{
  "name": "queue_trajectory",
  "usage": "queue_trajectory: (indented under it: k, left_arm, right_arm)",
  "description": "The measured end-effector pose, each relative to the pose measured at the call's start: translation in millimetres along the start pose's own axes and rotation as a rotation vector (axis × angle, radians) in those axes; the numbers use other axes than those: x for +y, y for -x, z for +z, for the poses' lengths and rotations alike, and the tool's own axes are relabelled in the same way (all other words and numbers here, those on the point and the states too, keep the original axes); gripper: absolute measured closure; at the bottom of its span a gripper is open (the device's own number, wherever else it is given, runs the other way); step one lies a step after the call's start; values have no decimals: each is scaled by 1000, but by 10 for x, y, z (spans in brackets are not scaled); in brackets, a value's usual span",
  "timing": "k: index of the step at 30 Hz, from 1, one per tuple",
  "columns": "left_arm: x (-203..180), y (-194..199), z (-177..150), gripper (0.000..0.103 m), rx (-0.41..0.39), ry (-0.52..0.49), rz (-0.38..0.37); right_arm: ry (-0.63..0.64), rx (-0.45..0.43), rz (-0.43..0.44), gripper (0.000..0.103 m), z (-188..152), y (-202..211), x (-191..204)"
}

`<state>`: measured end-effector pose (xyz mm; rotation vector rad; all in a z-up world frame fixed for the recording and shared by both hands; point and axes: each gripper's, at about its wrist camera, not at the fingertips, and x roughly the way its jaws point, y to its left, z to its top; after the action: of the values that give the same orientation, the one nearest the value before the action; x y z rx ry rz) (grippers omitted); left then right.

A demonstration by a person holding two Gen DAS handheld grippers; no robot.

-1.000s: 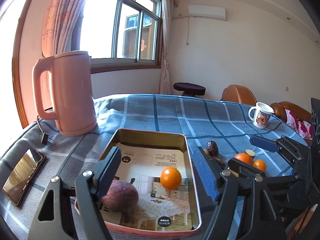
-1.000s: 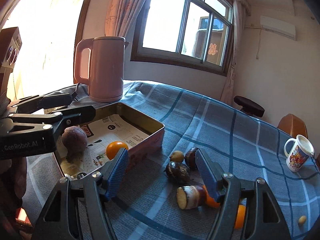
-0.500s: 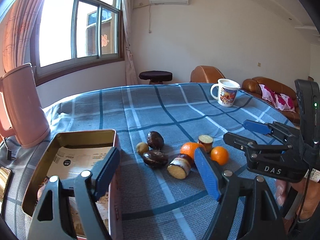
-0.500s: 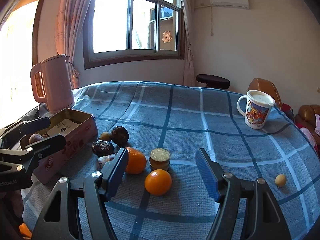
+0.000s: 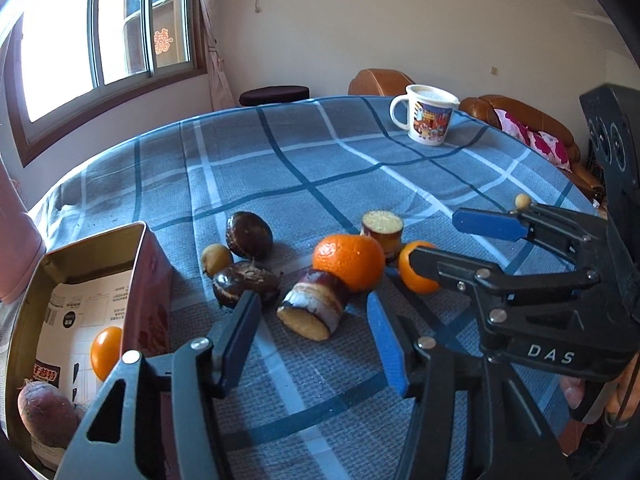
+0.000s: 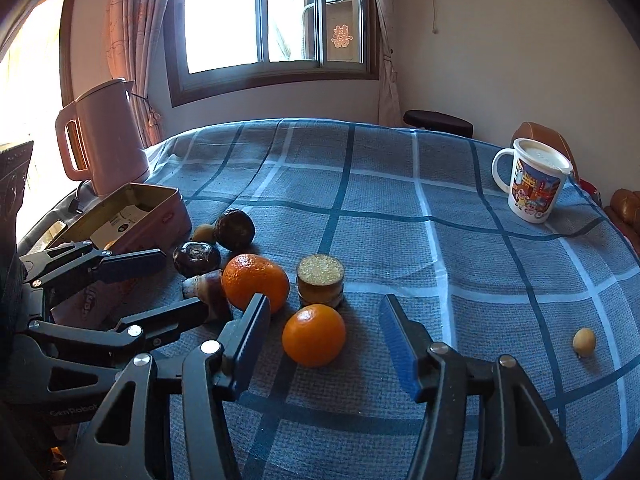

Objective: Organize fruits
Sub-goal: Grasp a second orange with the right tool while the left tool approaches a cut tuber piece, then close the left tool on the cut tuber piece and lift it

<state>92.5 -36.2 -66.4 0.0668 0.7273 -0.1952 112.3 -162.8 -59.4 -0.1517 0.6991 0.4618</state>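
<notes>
My left tongs (image 5: 314, 330) hang released over the blue plaid cloth (image 5: 304, 184), nothing between the blue pads, and the cut sugarcane stub (image 5: 314, 308) lies on its side just past the tips at twelve o'clock. My right tongs (image 6: 324, 350) are spread wide too, empty, with the small orange (image 6: 314, 335) sitting on the cloth right between the fingertips, not touched by either pad as far as I can tell. Beyond it at twelve stands the upright cane piece (image 6: 321, 281), cut face up, and at eleven the big orange (image 6: 255, 282) rests just beside it, against the lying stub. Farther out toward ten o'clock are two dark wrinkled passion fruits (image 6: 235, 229) and a little yellow-brown fruit (image 6: 204, 233) next to them. At nine o'clock in my left view the open tin box (image 5: 138, 276) holds a small orange fruit (image 5: 105, 352) and a purple passion fruit (image 5: 46, 414) on its paper lining. A lone pale round fruit (image 6: 584, 342) lies well apart at three o'clock from my right tongs. At the far edges stand the pink kettle (image 6: 102, 138) at ten and the printed mug (image 6: 534, 182) at two.
</notes>
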Motion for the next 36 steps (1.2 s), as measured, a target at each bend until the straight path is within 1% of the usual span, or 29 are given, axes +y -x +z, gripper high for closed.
queue_trajectory:
  k: [2, 7, 9, 11, 16, 18, 20, 27, 36]
  left_arm:
    - [-9, -39, 5, 47, 17, -11, -5]
    - [34, -154, 20, 47, 71, 4, -40]
    - [55, -180, 23, 51, 80, 11, -42]
    - [57, -197, 21, 52, 90, 11, -46]
    - [62, -296, 16, 53, 138, 19, -51]
    - [94, -286, 13, 59, 130, 34, -54]
    - [90, -281, 13, 59, 126, 33, -60]
    - [94, -246, 16, 60, 108, 33, -68]
    - [163, -137, 22, 60, 48, 63, -89]
  right_arm:
    - [-4, 22, 11, 44, -2, -39, -10]
    - [-18, 76, 22, 46, -8, -134, -36]
    - [-24, 107, 34, 46, -12, -188, -44]
    - [-24, 127, 37, 46, -19, -224, -44]
    - [-20, 183, 40, 56, -36, -329, -37]
    - [-24, 171, 42, 60, -40, -306, -47]
    - [-23, 167, 43, 62, -41, -297, -47]
    - [-20, 151, 54, 63, -24, -271, -39]
    - [-17, 97, 61, 63, -6, -175, -36]
